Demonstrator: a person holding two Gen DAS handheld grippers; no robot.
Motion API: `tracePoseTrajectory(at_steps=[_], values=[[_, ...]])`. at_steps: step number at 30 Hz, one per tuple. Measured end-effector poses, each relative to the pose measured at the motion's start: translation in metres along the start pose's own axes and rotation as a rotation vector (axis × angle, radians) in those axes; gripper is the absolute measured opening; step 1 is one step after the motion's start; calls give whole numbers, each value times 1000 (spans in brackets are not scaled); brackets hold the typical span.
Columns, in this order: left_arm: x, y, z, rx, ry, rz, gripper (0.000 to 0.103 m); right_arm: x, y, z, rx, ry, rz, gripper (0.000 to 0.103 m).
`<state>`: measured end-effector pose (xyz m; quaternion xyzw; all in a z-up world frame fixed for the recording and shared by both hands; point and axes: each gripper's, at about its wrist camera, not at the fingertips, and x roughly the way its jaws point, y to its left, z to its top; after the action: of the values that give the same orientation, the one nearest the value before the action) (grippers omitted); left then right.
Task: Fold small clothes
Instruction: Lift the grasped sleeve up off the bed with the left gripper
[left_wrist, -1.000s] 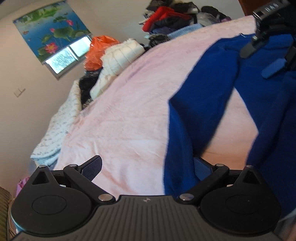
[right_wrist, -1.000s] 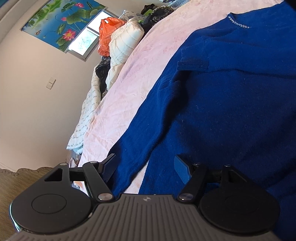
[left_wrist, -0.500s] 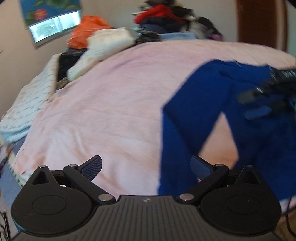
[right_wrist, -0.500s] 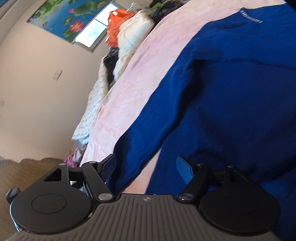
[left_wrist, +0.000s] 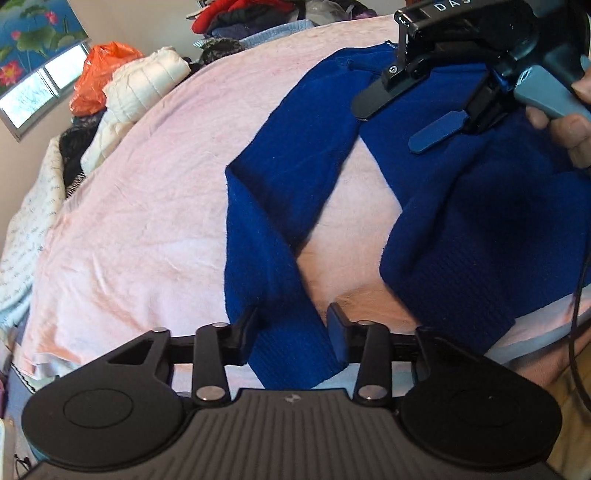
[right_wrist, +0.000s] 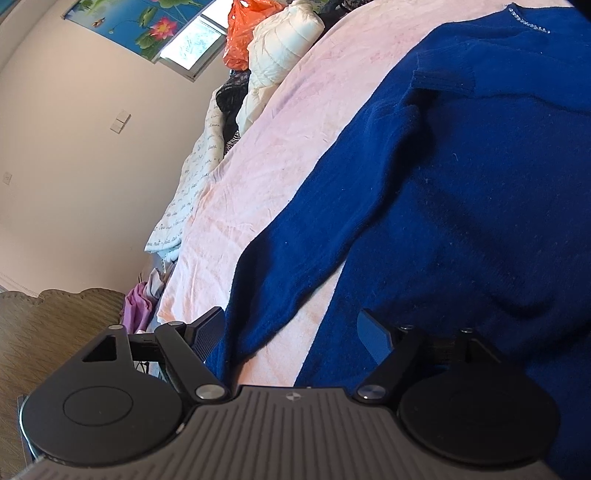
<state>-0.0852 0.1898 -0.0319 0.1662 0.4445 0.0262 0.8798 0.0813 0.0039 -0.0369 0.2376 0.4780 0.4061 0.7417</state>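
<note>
A blue knit sweater (left_wrist: 461, 206) lies spread on the pink bed sheet (left_wrist: 147, 221). Its sleeve (left_wrist: 280, 206) bends down toward the bed's near edge. My left gripper (left_wrist: 291, 321) sits over the sleeve's cuff end and its jaws are closing. The cuff fills the gap between them, lying flat and not bunched. My right gripper (left_wrist: 388, 128), held by a hand (left_wrist: 569, 129), hovers over the sweater's body with nothing gripped. In the right wrist view this right gripper (right_wrist: 290, 328) is opening wide, with the sleeve (right_wrist: 295, 266) and the body's edge lying beneath it.
A white quilted jacket (left_wrist: 144, 85), an orange bag (left_wrist: 99, 74) and dark clothes are piled at the bed's far left. More clothes (left_wrist: 236, 14) are heaped at the far end. A printed blanket (left_wrist: 26, 236) hangs off the left side. Wooden floor (right_wrist: 55, 325) lies beside the bed.
The left gripper's jaws went from wide open to narrow around the sleeve's cuff end, and it tipped down toward the near edge. The right gripper's jaws spread a little wider.
</note>
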Motion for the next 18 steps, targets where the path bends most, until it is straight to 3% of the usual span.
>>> tracePoseTrajectory(at_steps=[1,3,10,12,15,18], values=[[-1,2,0,-6,6,-19,20,0,0,0,2,1,-1,81],[0,11,-1,-49,21,-50,8,1,1,0,0,0,-3,81],[-3,75,2,-348,-35,-115,6,4,7,-3,-34,10,2,80],[-9,102,0,-474,-82,-180,6,7,15,-6,-89,13,17,79],[-17,132,-3,-618,-127,-255,6,13,45,-18,-311,7,-26,79],[-16,146,-5,-707,-133,-312,6,26,93,-47,-718,-1,-158,80]])
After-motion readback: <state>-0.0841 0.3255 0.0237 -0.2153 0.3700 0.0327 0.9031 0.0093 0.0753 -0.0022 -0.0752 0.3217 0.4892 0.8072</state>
